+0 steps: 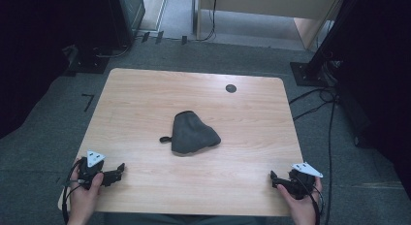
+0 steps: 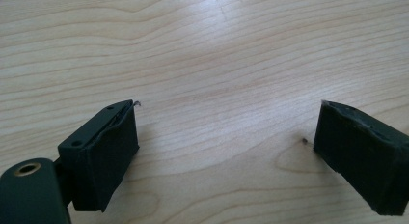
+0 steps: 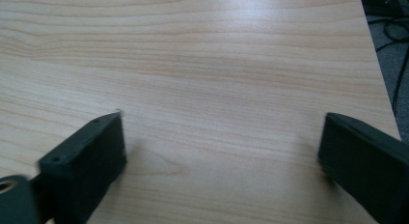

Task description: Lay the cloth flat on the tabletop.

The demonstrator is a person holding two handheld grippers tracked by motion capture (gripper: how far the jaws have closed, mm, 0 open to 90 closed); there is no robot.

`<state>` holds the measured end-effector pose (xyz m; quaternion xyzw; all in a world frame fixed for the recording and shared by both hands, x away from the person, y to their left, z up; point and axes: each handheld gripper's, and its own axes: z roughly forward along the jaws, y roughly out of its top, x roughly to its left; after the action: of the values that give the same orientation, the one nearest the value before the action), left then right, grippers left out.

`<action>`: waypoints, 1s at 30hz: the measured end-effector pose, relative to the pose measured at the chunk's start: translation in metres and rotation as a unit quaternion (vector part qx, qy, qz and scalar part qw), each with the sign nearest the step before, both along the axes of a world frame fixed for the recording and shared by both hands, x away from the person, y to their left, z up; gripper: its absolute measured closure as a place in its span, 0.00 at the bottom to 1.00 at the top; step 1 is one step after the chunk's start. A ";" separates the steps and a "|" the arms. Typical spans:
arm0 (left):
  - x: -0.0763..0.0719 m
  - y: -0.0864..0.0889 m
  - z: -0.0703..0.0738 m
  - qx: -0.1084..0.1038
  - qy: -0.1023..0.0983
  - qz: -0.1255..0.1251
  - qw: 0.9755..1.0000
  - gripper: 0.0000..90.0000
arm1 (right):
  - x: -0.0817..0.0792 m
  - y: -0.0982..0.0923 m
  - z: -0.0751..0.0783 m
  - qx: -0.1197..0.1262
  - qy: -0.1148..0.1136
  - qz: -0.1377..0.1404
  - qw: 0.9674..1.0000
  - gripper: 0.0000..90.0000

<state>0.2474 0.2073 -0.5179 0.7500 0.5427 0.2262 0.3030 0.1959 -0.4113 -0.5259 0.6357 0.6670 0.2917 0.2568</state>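
Both tongs, left gripper [image 1: 118, 169] and right gripper [image 1: 274, 178], rest released and empty; the dark cloth [image 1: 193, 134] lies ahead between them, untouched; next move likely requires reaching inward to grasp it.

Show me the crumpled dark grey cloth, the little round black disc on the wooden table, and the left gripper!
crumpled dark grey cloth [image 1: 194, 134], high view, middle of the bunched fabric.
little round black disc [image 1: 231, 88], high view, its centre.
left gripper [image 1: 121, 168], high view, between its fingertips.

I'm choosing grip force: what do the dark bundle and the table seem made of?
Bundle: looks like soft dark grey cloth, matte, rumpled, with a small loop at its left.
Table: pale wood-grain top, smooth with slight sheen; probably laminate, but solid wood can't be ruled out.
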 end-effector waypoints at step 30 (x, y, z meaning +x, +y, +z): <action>0.002 -0.003 0.000 -0.001 0.000 -0.002 1.000 0.09 | 0.048 0.141 0.076 0.062 -0.048 0.168 0.983 0.26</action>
<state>0.2497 0.2040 -0.5179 0.7506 0.5416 0.2254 0.3039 0.2439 -0.2707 -0.4500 0.5148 0.7314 0.4019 0.1962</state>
